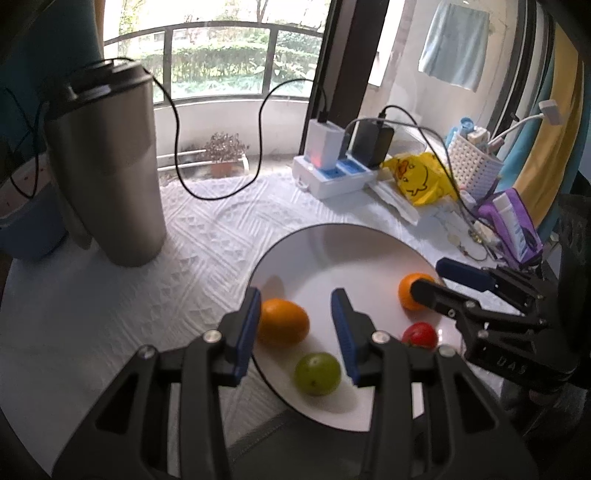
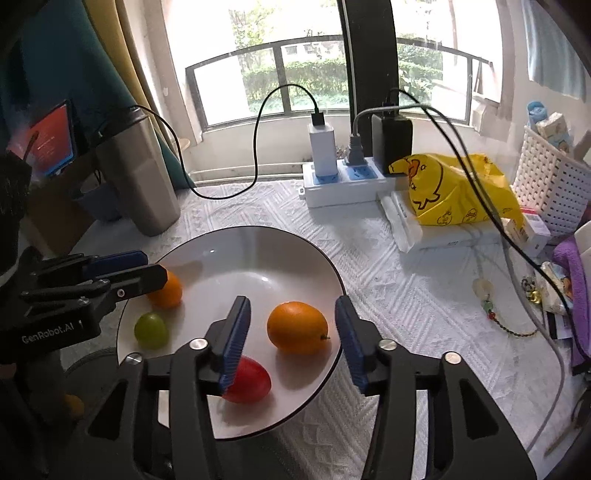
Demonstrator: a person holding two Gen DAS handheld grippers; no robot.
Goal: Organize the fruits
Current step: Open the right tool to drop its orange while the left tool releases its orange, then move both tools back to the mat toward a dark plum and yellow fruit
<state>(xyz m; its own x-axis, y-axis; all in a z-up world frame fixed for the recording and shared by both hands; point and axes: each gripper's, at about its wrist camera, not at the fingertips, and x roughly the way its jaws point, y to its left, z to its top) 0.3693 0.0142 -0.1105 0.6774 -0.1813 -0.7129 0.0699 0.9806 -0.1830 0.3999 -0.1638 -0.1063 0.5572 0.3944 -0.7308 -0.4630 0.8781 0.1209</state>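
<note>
White plate [image 2: 325, 273] on the table [image 2: 369, 258] already holds two oranges [image 2: 297, 326], a green fruit [image 2: 150, 329] and a red one [image 2: 251, 380]; both tongs, left [image 1: 295, 317] and right [image 2: 291, 325], hover open and empty, so sorting seems nearly done.

**A lived-in home, at a table by the balcony window**

This is a private dwelling, not a lab or shop. A table under an embossed white cloth [image 2: 369, 258] stands against a large window [image 2: 295, 74] with a curved balcony railing [image 1: 221, 33] and hedges beyond. A potted plant [image 1: 223, 153] sits out on the balcony floor, and a towel [image 1: 454, 44] hangs there to dry. Along the table's far edge lie a power strip [image 2: 347, 184] with chargers plugged in, a yellow duck-print plastic bag [image 2: 454, 188] and a white woven basket [image 2: 550, 184] of small toiletries. A steel travel tumbler [image 1: 107, 162] stands near the left edge, curtains [image 2: 122, 74] hang beside it.
</note>
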